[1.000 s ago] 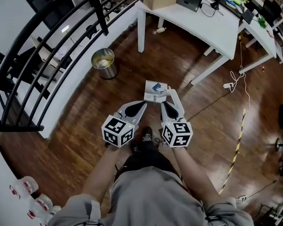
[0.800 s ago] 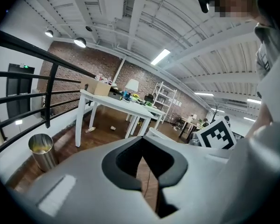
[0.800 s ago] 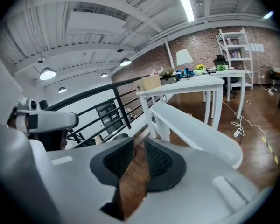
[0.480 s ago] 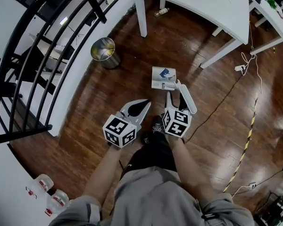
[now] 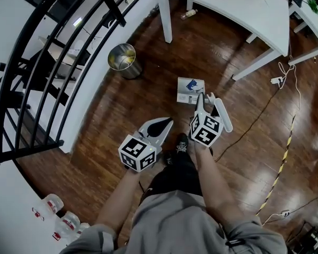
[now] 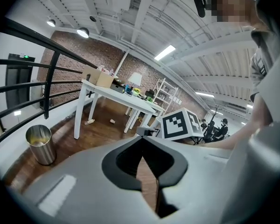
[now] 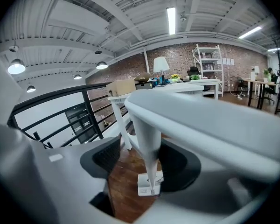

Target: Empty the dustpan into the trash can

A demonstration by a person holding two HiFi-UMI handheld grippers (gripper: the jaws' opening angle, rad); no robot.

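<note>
A white dustpan (image 5: pixel 191 90) with blue scraps lies on the wood floor ahead of me. Its white handle (image 7: pixel 147 143) rises between the jaws of my right gripper (image 5: pixel 211 100), which have just been opening. Gaps show on both sides of the handle, so the pads are not pressing on it. In the right gripper view the dustpan (image 7: pixel 147 185) sits just beyond the jaws. My left gripper (image 5: pixel 166 123) hangs to the left, shut and empty. The round metal trash can (image 5: pixel 122 60) stands farther left by the railing; the left gripper view also shows the trash can (image 6: pixel 39 143).
A black railing (image 5: pixel 53 62) on a white ledge curves along the left. A white table (image 5: pixel 228 4) stands beyond the dustpan. Cables and a plug strip (image 5: pixel 278 81) and striped tape (image 5: pixel 278 173) lie to the right. Bottles (image 5: pixel 58 224) sit at the lower left.
My right gripper has gone from shut to open and moved forward and down toward the dustpan, so the handle now stands between its jaws. The left gripper has sunk a little.
</note>
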